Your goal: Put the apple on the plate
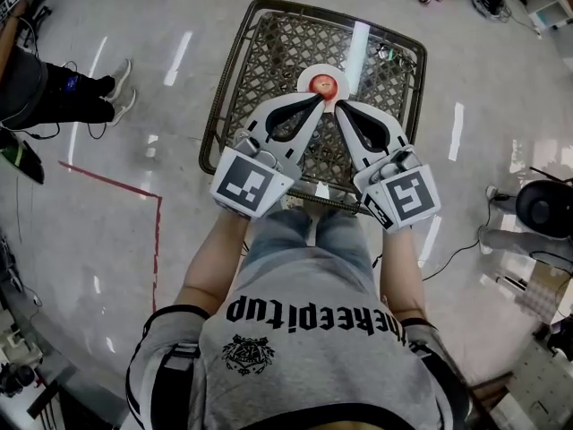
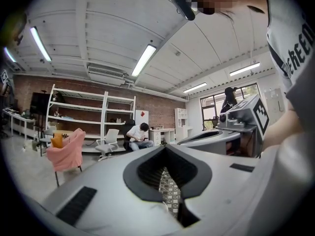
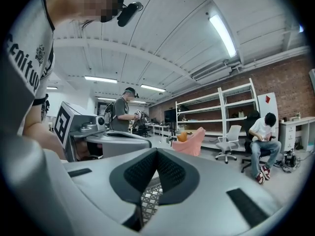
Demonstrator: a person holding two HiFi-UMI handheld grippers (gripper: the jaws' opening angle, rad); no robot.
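The apple (image 1: 323,82), small and red with a bright shine on its skin, looks to me to be sitting on a little white plate (image 1: 307,83), roughly midway between the left and right edges of the wire-mesh table (image 1: 231,61) and a bit nearer the far edge than the near one. If that's right, the job looks as good as finished. I'd expect the apple to feel firm and fairly solid for its size, with a smooth, waxy skin that slips easily. Being round, it would roll if nudged, and the plate leaves little room around it. A hard pinch would bruise it, so the sensible hold is across its widest part, one jaw on each side, with just enough squeeze to stop it sliding. The left gripper (image 1: 320,99) and the right gripper (image 1: 338,106) reach in from the near edge and come together in a V, tips just beside the plate's near rim. I can't tell whether they touch it. Both pairs of jaws are clenched tight on nothing: each gripper's own view shows only the mesh through the slot below the closed tips, and no apple. Beyond the table there are shelves along a brick wall and someone sitting in a chair.
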